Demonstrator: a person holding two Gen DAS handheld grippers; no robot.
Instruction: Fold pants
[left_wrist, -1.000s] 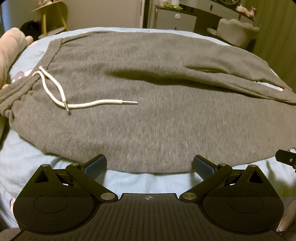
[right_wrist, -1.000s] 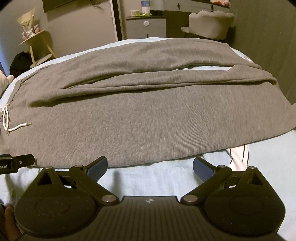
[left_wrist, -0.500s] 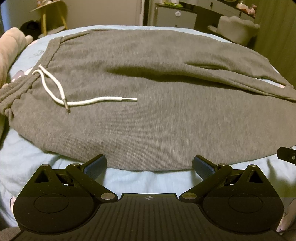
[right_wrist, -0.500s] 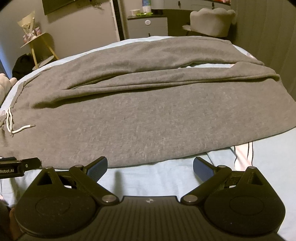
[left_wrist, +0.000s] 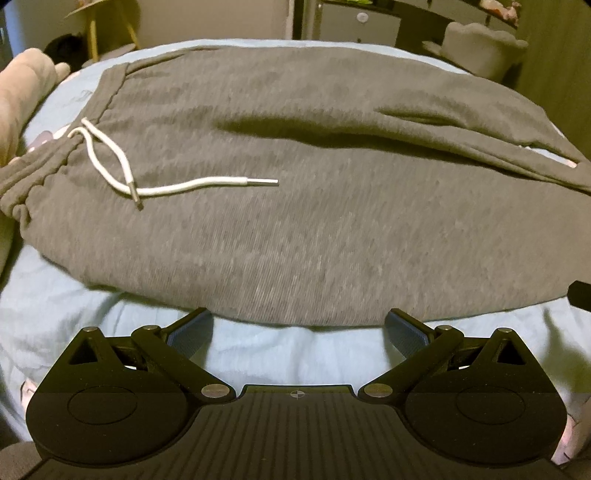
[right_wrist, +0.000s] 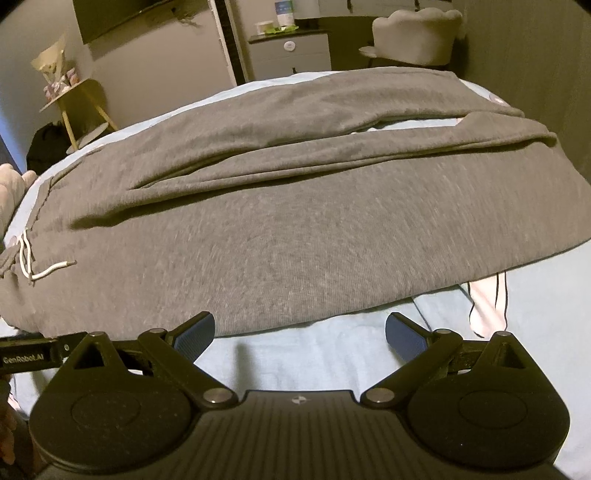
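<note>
Both grippers, left (left_wrist: 298, 326) and right (right_wrist: 300, 330), advanced to near hem of pants (left_wrist: 295, 229); fingers apart, empty, ready for grasp.

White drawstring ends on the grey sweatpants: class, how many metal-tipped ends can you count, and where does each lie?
2. One metal-tipped end points toward the legs across the grey sweatpants; the other lies nearer the waistband, crossing the first cord. None seem hidden.
</note>
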